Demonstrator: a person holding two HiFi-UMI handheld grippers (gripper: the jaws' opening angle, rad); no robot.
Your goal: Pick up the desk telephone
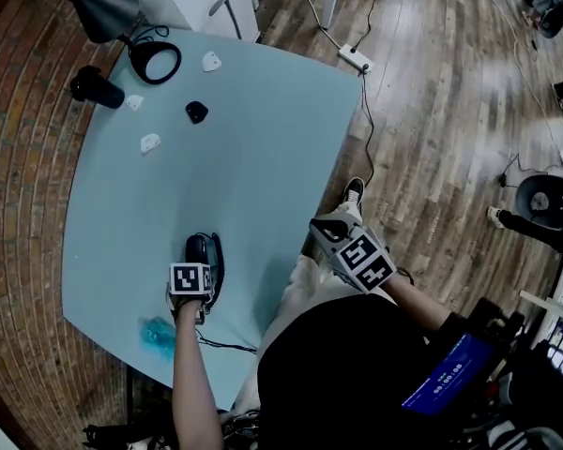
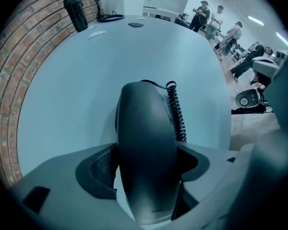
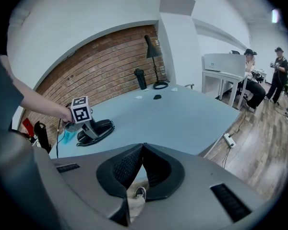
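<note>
Care helps: we lift slowly, left claw (image 2: 146,174) squeezing the black curved plastic telephone handset (image 2: 146,123), right claw (image 3: 141,169) clenched on nothing.

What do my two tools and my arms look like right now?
The left tool and the right tool have the same grey moulded body, with dark textured pads lining the jaws. Each carries a white cube printed with black square markers. The person wears a black top, and both forearms are unsleeved.
</note>
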